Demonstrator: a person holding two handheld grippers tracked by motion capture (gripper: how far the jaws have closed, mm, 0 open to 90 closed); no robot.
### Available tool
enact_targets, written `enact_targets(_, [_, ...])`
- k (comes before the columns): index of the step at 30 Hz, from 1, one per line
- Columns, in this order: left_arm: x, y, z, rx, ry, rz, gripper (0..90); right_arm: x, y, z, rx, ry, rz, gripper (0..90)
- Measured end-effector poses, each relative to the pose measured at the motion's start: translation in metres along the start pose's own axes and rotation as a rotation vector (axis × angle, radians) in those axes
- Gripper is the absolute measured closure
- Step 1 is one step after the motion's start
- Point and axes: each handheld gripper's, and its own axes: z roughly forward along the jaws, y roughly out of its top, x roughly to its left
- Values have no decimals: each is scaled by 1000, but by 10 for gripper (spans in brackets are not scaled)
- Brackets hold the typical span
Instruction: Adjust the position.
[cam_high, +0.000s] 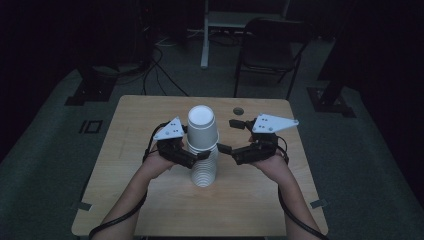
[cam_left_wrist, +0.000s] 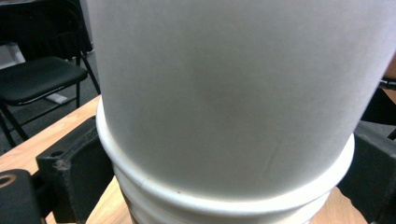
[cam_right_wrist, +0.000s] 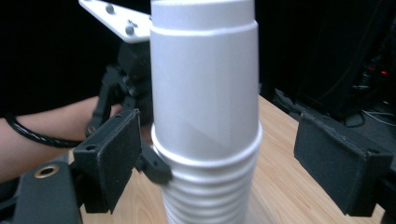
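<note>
Standing near the middle of the wooden desk (cam_high: 150, 205), a tall stack of white paper cups (cam_high: 202, 167) rests upside down, bases up, and the work appears to be at the point of freeing the top cup (cam_high: 201, 129). The left tongs (cam_high: 192, 156) steady the stack at the ribbed rims just under that cup, jaws seemingly pressed to both sides. The right tongs (cam_high: 231, 135) are spread wide, holding nothing (the stack sits between their pads (cam_right_wrist: 343, 161), untouched). Still left: closing on the top cup and lifting it off.
</note>
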Motion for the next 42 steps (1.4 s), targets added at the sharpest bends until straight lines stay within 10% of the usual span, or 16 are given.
enact_targets(14, [-1,1,1,1,-4,6,42,3,18,24,-13,49,-19,145])
enact_targets(42, [2,-3,0,-19,-4,-10,43,4,32,52,-10,-10,-40,192])
